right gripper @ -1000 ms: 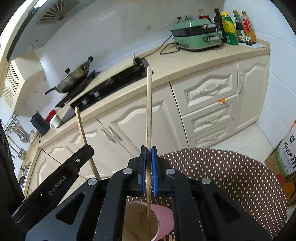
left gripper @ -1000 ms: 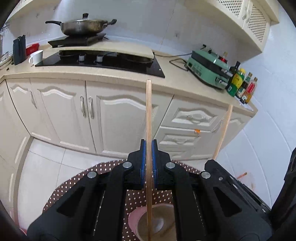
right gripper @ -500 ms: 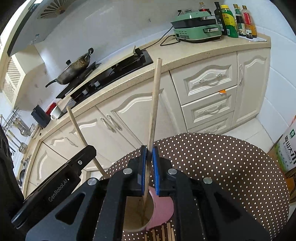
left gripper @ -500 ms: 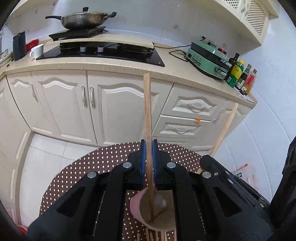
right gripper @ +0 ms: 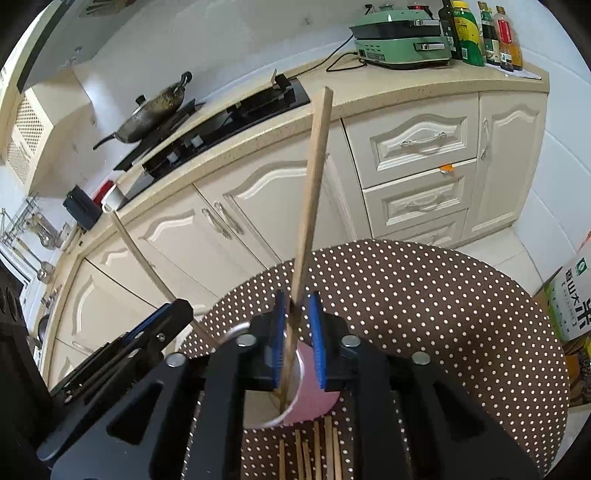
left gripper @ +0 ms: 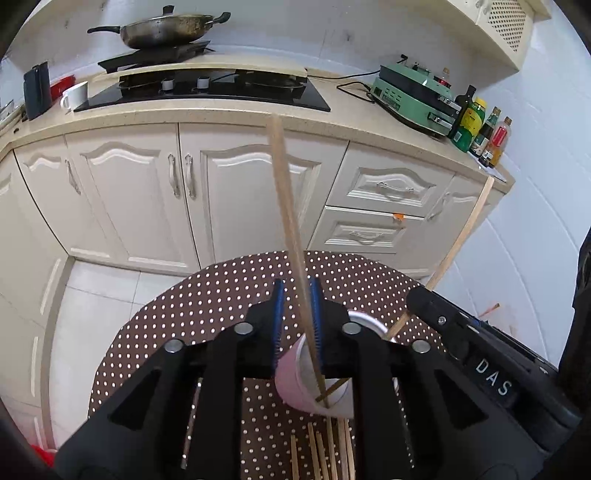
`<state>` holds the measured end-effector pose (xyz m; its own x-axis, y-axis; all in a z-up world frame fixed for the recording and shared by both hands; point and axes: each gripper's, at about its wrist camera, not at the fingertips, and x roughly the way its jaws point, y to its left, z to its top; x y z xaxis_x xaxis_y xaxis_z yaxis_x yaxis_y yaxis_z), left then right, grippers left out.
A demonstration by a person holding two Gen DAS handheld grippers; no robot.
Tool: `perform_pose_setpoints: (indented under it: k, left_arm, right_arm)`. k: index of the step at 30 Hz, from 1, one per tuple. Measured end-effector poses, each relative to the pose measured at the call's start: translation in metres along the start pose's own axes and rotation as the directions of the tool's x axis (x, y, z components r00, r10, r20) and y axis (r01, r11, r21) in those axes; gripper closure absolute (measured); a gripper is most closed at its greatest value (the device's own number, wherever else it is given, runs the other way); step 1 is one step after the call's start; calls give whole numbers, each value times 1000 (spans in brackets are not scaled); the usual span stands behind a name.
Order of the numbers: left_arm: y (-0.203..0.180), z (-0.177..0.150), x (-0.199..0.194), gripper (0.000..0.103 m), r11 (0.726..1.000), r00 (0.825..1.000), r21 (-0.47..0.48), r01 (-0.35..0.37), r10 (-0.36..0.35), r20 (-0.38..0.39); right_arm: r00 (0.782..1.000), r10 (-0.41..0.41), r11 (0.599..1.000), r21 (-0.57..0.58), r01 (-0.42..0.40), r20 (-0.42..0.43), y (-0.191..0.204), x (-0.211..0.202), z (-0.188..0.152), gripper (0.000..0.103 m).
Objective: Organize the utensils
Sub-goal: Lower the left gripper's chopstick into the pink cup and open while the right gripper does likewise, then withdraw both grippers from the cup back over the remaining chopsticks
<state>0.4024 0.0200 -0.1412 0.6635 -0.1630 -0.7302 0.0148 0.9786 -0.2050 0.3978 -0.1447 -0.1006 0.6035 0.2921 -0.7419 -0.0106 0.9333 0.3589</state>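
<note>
Jaws on both the left gripper (left gripper: 295, 325) and right gripper (right gripper: 297, 332) are opening, dropping each chopstick (left gripper: 286, 206) into the pink cup (left gripper: 291, 384). Next, lift clear and fetch more sticks (right gripper: 314, 454) off the table (right gripper: 424, 295).

A dark metal wok (left gripper: 166, 29) sits at the upper left. A green cooker box (left gripper: 413, 98) sits at the upper right, beside bottles (left gripper: 480, 133).

1 pink cup (left gripper: 295, 384), 2 chopsticks (left gripper: 291, 236) standing in it, roughly 6 loose chopsticks (left gripper: 321, 454) on the table, 4 bottles (left gripper: 476, 129) on counter (left gripper: 221, 118), 1 wok (left gripper: 166, 29)
</note>
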Motion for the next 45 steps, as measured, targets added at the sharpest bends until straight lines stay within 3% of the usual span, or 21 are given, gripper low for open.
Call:
perform_pose_setpoints:
  k: [2, 6, 28, 35, 45]
  left_arm:
    - [1, -3, -2, 78, 1000, 1000, 8, -5, 6, -6]
    - [2, -7, -8, 61, 1000, 1000, 22, -16, 16, -2]
    - [5, -24, -46, 57, 998, 999, 49, -39, 38, 9]
    - [4, -32, -66, 51, 998, 999, 48, -47, 45, 30]
    - [-3, -49, -101, 42, 996, 996, 59, -59, 55, 73]
  right_arm:
    - [1000, -12, 1000, -9, 12, 2, 0, -3, -2, 70]
    - [1000, -24, 1000, -18, 24, 6, -1, -9, -6, 60]
    - [998, -65, 995, -73, 67, 26, 10, -41, -19, 42]
    - [996, -74, 995, -70, 77, 46, 10, -59, -29, 33]
    - [995, -73, 993, -86, 79, 68, 10, -91, -49, 29]
